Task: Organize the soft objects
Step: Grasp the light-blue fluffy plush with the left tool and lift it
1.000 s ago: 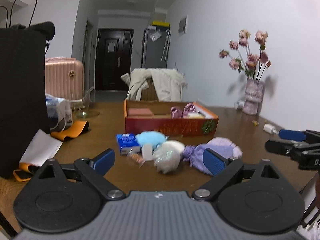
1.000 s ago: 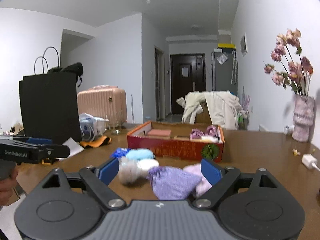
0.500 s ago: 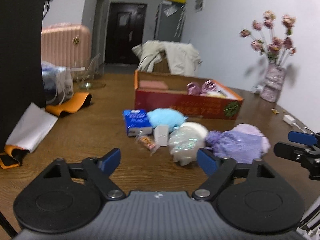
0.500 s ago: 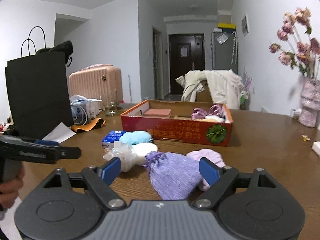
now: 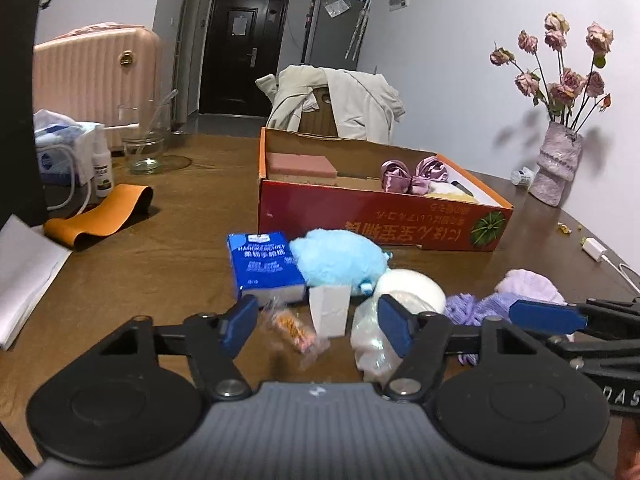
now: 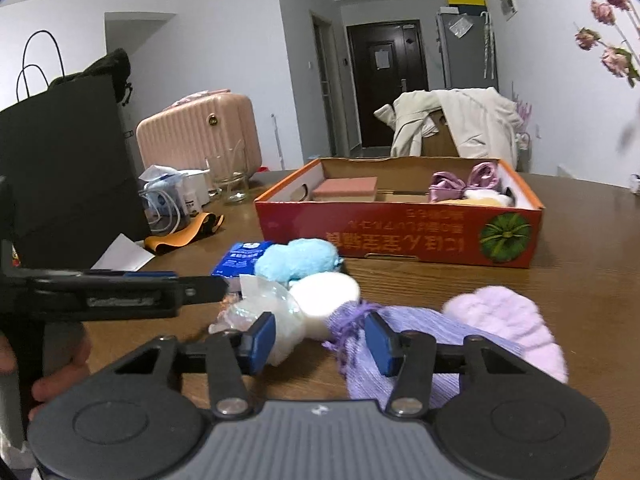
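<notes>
A pile of soft things lies on the brown table in front of a red cardboard box (image 5: 384,220) (image 6: 400,236): a blue fluffy toy (image 5: 338,262) (image 6: 296,260), a white round pad (image 5: 412,286) (image 6: 324,292), a clear crinkly bag (image 5: 372,340) (image 6: 260,312), a purple knit pouch (image 6: 392,344) (image 5: 472,306) and a lilac fluffy piece (image 6: 504,320) (image 5: 528,286). My left gripper (image 5: 316,324) is open, just short of a white block (image 5: 328,310) and a snack wrapper (image 5: 292,328). My right gripper (image 6: 320,338) is open, low over the pouch's tied end.
A blue tissue pack (image 5: 262,264) lies left of the toy. The box holds a pink sponge (image 5: 300,164) and pink satin bows (image 5: 412,176). A black bag (image 6: 60,160), orange strap (image 5: 96,216), glass (image 5: 140,144) and vase of roses (image 5: 556,172) stand around.
Both grippers have moved forward and down toward the pile, and both jaws have narrowed somewhat. The objects on the table have not moved.
</notes>
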`<state>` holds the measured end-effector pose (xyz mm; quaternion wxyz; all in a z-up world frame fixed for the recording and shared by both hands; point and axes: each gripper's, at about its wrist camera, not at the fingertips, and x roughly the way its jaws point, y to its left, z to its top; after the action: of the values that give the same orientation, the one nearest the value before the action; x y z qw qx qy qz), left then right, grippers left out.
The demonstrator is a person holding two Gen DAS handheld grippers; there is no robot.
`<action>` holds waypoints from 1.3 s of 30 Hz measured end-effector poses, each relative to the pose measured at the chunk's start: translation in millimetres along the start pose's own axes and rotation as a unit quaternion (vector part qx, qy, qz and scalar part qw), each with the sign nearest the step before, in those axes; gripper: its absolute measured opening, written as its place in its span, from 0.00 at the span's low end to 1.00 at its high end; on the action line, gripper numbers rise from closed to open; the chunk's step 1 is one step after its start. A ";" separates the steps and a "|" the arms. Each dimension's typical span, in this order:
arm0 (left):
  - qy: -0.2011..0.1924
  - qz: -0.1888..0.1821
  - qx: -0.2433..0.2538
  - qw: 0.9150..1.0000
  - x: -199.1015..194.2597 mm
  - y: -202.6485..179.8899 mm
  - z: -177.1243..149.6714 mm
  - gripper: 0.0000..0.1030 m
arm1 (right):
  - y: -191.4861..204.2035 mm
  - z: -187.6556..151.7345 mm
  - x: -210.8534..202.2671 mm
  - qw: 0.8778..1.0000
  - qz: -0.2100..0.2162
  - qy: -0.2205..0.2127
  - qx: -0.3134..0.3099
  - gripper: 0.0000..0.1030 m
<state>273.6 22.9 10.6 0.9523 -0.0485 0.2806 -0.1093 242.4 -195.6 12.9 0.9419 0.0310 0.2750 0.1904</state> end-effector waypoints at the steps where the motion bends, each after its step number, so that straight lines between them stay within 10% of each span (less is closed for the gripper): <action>1: 0.002 -0.002 -0.001 1.000 3.6 0.5 2.0 0.59 | 0.7 2.2 3.9 1.000 0.002 -0.001 -0.001 0.47; 14: 0.018 -0.086 0.010 0.996 9.1 -3.8 -3.4 0.68 | -28.3 50.3 76.9 0.999 0.004 0.015 0.048 0.48; 31: 0.005 -0.007 -0.033 0.999 48.6 28.5 30.2 0.59 | -39.5 49.5 146.7 0.982 0.097 0.077 0.143 0.45; 39: -0.017 -0.014 -0.038 0.999 16.8 25.0 30.0 0.59 | -23.0 67.2 82.2 0.994 0.051 -0.020 0.094 0.33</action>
<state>308.3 44.2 23.1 0.9529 -0.0903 0.2675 -0.1111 349.7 -182.9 24.4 0.9293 0.1368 0.2706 0.2109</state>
